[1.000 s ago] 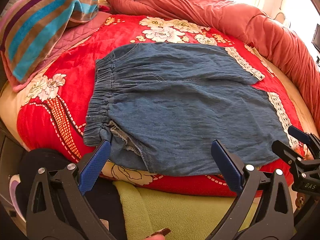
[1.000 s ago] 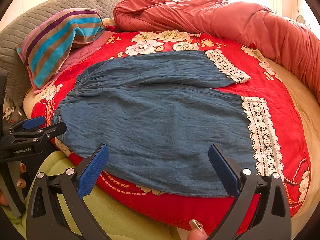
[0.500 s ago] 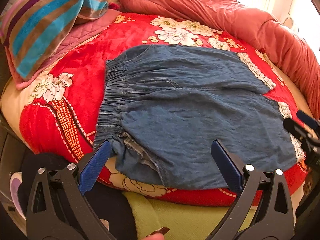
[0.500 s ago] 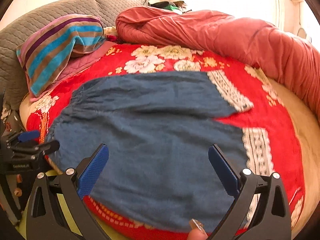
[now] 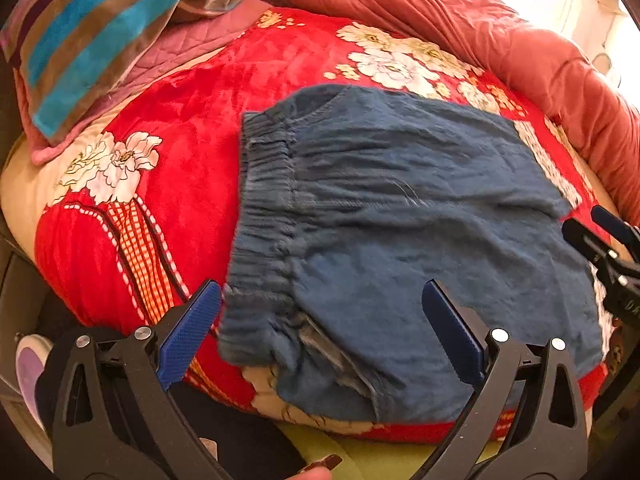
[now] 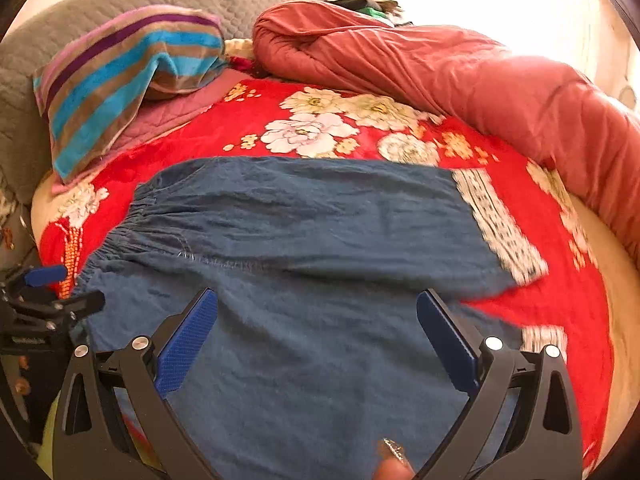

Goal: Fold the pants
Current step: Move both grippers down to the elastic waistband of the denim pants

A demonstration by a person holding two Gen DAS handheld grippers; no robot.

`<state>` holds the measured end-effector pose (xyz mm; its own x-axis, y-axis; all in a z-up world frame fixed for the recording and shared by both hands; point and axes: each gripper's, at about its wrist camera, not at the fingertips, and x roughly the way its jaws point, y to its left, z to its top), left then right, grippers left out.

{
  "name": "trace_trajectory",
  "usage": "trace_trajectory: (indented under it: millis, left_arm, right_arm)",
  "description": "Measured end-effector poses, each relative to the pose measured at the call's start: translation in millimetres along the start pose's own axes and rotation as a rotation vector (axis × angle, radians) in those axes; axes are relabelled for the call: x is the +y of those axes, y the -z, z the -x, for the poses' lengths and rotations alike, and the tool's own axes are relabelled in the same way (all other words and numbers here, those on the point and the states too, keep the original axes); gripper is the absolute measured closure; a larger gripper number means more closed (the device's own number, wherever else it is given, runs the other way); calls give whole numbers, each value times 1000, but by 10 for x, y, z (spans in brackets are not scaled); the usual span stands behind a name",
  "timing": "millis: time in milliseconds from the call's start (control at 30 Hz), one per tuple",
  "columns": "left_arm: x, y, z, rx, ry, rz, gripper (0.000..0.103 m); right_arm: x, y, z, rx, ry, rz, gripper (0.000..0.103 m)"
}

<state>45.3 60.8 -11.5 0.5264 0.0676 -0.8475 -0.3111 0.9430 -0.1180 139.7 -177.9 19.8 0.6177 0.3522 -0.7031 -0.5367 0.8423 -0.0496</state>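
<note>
Blue denim pants [image 5: 400, 216] with white lace cuffs [image 6: 500, 224] lie flat on a red floral blanket [image 5: 188, 120], elastic waistband [image 5: 264, 220] to the left, legs to the right. My left gripper [image 5: 320, 320] is open and empty, just above the near waistband corner. My right gripper [image 6: 316, 328] is open and empty, low over the near leg of the pants [image 6: 320, 272]. The right gripper shows at the right edge of the left wrist view [image 5: 608, 248]; the left gripper shows at the left edge of the right wrist view [image 6: 44, 296].
A striped pillow [image 6: 128, 76] lies at the back left on a pink quilted pad [image 5: 188, 48]. A rolled salmon duvet [image 6: 440, 68] runs along the back and right. A grey padded headboard [image 6: 80, 12] stands behind. A yellow-green sheet [image 5: 360, 456] hangs at the bed's near edge.
Both grippers have moved forward and lower over the pants, which fill more of each view. Both stay open. The pants have not moved.
</note>
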Motion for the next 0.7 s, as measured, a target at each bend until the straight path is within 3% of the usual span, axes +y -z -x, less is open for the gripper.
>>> trace_trajectory:
  millis: [367, 700]
  left_arm:
    - [361, -417, -218, 0, 0, 83, 8]
    - [485, -837, -463, -2, -59, 64, 8]
  right_arm:
    - [97, -467, -402, -1, -14, 73, 4]
    - [123, -805, -932, 82, -92, 88, 4]
